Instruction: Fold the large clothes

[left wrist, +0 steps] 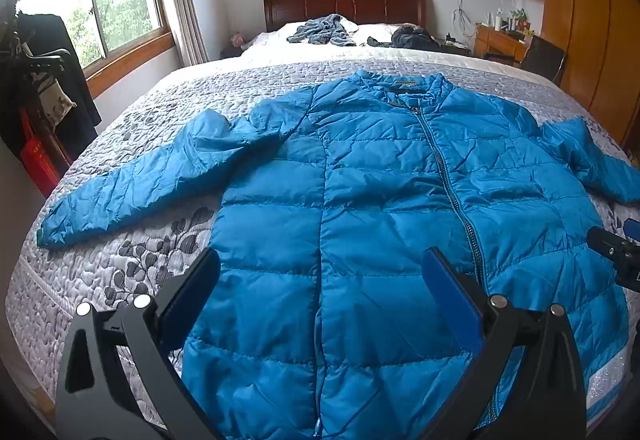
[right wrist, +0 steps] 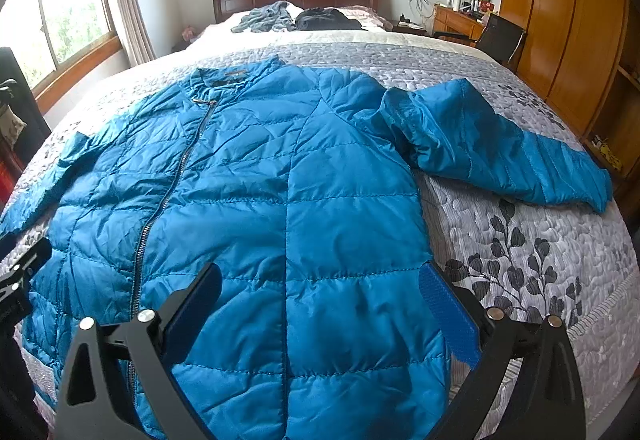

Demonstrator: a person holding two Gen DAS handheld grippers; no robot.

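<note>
The blue quilted down jacket [left wrist: 360,208] lay zipped and face up across the bed's grey quilt [left wrist: 120,264], sleeves flung outward. Left gripper [left wrist: 320,304] and right gripper [right wrist: 320,316] hovered over its hem, fingers spread, empty. Puffy, light, slippery-looking: best pinched at cuffs or hem corners.

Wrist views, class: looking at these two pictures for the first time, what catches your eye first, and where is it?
A bright blue puffer jacket lies zipped and face up, sleeves spread, across the near end of a grey leaf-patterned quilt. Both tools, left and right, hover open above its lower half. Crumpled dark clothes sit far back by the wooden headboard.
</note>
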